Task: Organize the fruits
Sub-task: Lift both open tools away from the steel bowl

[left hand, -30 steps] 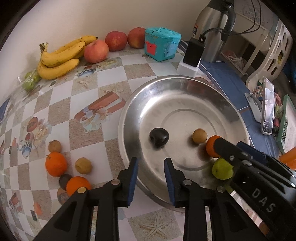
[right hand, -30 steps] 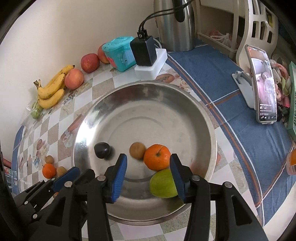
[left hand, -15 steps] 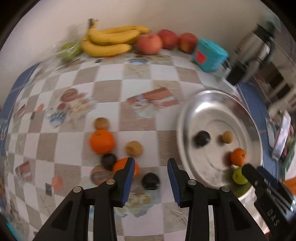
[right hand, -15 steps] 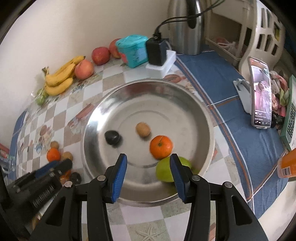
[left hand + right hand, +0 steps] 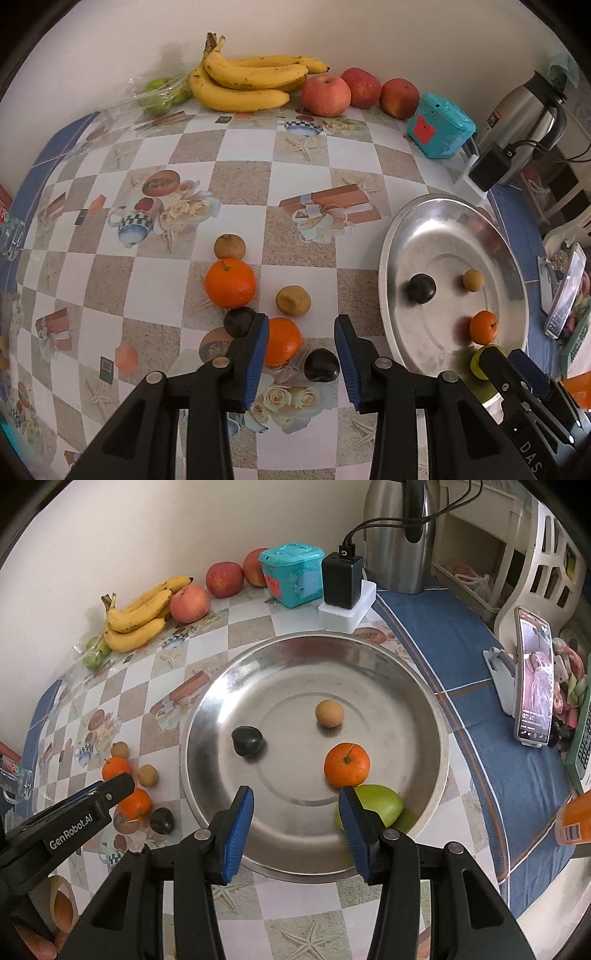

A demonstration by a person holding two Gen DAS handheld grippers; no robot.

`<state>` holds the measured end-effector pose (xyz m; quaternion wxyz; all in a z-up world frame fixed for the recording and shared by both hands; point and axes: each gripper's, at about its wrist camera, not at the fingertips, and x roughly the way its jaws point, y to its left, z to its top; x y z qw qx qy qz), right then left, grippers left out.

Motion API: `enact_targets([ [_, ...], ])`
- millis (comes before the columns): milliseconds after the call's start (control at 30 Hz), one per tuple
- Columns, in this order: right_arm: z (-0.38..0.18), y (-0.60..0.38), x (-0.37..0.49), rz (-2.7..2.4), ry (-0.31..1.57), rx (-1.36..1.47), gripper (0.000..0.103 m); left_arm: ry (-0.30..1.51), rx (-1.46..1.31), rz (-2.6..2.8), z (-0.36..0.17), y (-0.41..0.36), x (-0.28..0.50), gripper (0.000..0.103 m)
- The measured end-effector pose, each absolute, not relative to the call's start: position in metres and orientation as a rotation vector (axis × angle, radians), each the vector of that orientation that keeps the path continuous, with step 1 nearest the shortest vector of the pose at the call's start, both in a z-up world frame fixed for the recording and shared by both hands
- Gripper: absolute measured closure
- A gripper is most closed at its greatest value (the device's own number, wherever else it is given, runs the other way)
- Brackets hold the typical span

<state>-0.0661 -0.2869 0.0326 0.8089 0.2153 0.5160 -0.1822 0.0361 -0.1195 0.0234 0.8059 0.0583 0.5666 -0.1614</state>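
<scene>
My left gripper (image 5: 301,332) points down at loose fruit on the checked tablecloth and stands open, gripping nothing. Between its fingers, on the cloth below, lie an orange (image 5: 282,345) and a dark plum (image 5: 321,364). Just beyond are a tan fruit (image 5: 293,301), a second plum (image 5: 239,321), a larger orange (image 5: 229,283) and another tan fruit (image 5: 229,246). My right gripper (image 5: 295,801) hangs open over the near side of the steel bowl (image 5: 207,716). The bowl holds a dark plum (image 5: 247,740), a tan fruit (image 5: 329,713), an orange (image 5: 347,765) and a green fruit (image 5: 384,805) partly behind my right finger.
Along the wall lie bananas (image 5: 251,83), three apples (image 5: 327,95) and bagged green fruit (image 5: 162,94). A teal box (image 5: 439,129), a charger block (image 5: 341,581) and a steel kettle (image 5: 399,535) stand behind the bowl. A phone on a stand (image 5: 533,675) is at the right.
My left gripper swung left, from above the bowl to above the loose fruit on the cloth, and its jaws stand slightly wider. The right gripper stays over the bowl's near side.
</scene>
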Motion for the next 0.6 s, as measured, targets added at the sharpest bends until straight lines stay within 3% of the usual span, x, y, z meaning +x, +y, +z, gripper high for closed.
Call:
enact_targets([
  [233,0.030,-0.286,-0.065,-0.385,1.113,0.458,0.054,1.216,0.120,-0.330,0.022,-0.117,0.038,0.062],
  [333,0.028,-0.286,-0.066,-0.388,1.118,0.457,0.054,1.219,0.123,-0.316,0.020,-0.116,0.038,0.053],
  [433,0.025,-0.286,-0.065,-0.390,1.128,0.457,0.054,1.222,0.119,-0.304,0.020,-0.114,0.040,0.052],
  [600,0.021,-0.285,-0.065,-0.392,1.139,0.456,0.053,1.230,0.115,-0.275,0.017,-0.109,0.042,0.040],
])
